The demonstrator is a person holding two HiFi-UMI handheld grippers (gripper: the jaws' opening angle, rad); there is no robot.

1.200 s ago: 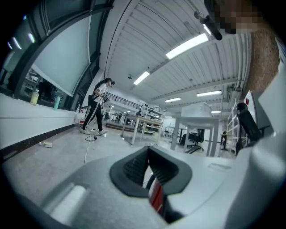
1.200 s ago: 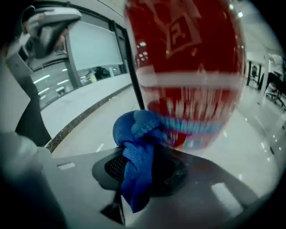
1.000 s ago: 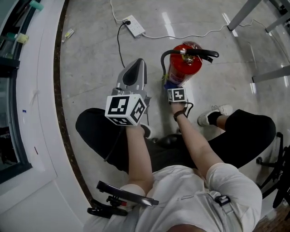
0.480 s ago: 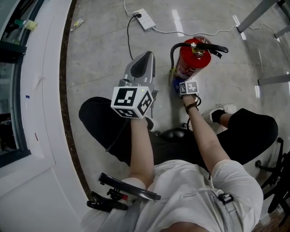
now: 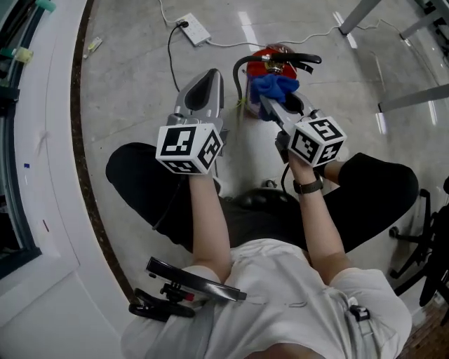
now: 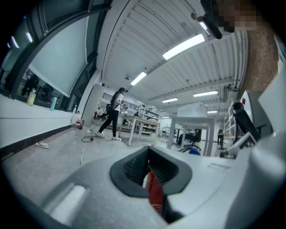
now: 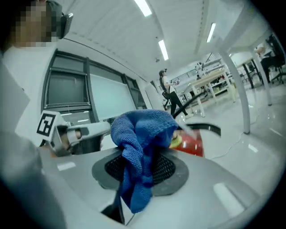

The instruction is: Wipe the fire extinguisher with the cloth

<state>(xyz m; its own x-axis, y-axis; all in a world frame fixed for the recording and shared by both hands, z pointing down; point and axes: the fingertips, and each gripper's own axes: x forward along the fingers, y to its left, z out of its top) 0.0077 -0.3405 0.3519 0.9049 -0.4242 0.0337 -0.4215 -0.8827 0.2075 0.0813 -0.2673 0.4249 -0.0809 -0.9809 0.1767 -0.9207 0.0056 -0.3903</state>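
Observation:
A red fire extinguisher with a black handle and hose stands on the floor ahead of my knees. It also shows behind the cloth in the right gripper view and as a red strip in the left gripper view. My right gripper is shut on a bunched blue cloth, which rests against the extinguisher's top, just under the handle. The cloth hangs over the jaws of that gripper. My left gripper hovers to the left of the extinguisher, apart from it, jaws together and holding nothing.
A white power strip with its cable lies on the floor beyond. Metal table legs rise at the top right, and a chair base is at the right. A white ledge curves along the left. A person stands far off.
My right gripper has risen from low beside the extinguisher's body to its top, and the blue cloth now shows there. The left gripper has barely shifted.

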